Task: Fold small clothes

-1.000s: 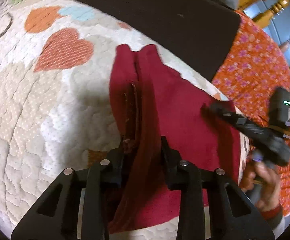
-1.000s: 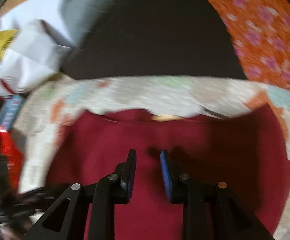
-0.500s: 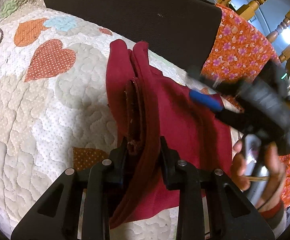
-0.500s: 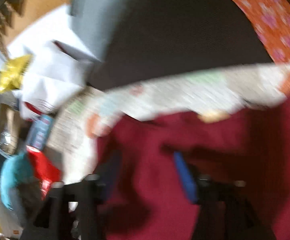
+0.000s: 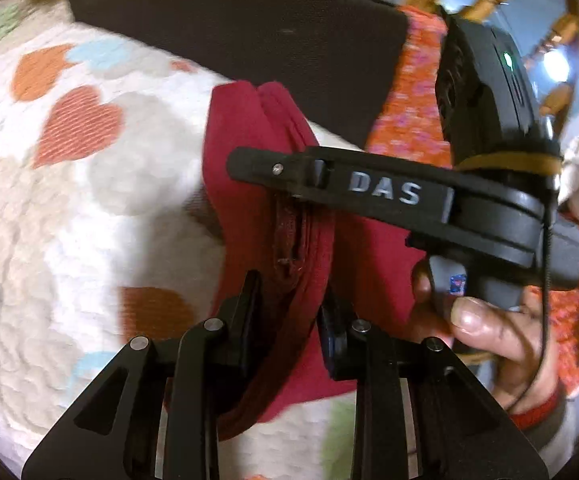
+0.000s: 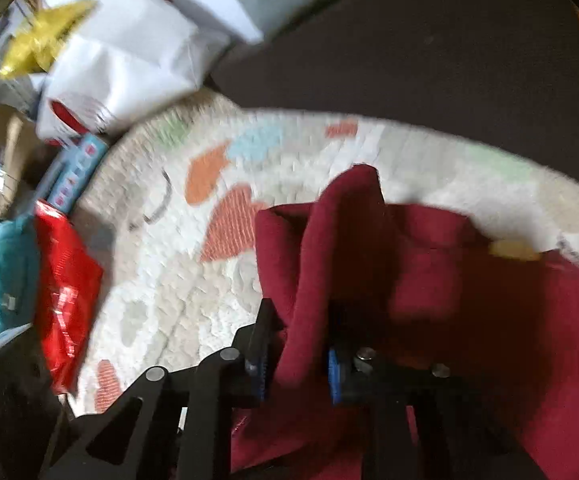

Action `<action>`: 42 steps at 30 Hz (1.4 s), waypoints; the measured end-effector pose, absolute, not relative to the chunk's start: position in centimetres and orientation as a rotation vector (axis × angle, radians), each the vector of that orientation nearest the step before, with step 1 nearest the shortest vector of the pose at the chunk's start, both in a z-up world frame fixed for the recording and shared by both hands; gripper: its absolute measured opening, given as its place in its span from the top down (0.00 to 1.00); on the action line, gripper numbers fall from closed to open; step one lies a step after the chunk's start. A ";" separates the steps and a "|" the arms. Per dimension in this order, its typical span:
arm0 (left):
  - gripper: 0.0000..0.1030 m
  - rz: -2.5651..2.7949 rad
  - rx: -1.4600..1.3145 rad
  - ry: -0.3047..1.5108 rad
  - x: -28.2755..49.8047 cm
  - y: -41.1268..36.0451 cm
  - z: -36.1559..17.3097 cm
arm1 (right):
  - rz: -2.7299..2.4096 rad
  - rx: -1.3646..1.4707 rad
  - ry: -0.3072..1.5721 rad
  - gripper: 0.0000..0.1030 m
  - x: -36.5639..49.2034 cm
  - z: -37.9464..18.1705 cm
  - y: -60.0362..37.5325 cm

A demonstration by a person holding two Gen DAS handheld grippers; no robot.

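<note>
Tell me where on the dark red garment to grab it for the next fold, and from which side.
Grip the dark red garment at its raised doubled ridge, not the flat panel. The left claw already pinches that ridge from the near end; the right claw pinches a raised fold too. Only these folds stand proud of the heart-print quilt.

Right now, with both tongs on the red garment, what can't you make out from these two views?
- Left wrist view: the right tongs and the hand cover the right side of the red garment.
- Left wrist view: the left tongs hide the garment's near hem.
- Right wrist view: motion blur smears the quilt and the packages at left; labels unreadable.
- Right wrist view: the garment's far right runs off the frame edge.
</note>
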State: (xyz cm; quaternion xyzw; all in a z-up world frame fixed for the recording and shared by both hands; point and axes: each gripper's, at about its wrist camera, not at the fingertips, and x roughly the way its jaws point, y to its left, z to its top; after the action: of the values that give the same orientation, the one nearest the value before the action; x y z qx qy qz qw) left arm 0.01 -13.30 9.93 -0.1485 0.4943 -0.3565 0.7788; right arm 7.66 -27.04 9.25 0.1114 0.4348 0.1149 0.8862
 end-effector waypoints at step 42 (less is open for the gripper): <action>0.70 -1.049 0.031 1.068 -7.1 -22.8 8.4 | -0.066 0.409 0.686 0.78 -9.3 8.3 -44.9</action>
State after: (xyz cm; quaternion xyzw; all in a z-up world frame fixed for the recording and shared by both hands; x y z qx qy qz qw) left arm -7.05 -22.85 8.43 0.0141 0.4854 -0.4767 0.7327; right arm -9.33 -44.91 8.31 0.1991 0.3340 -0.0320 0.9207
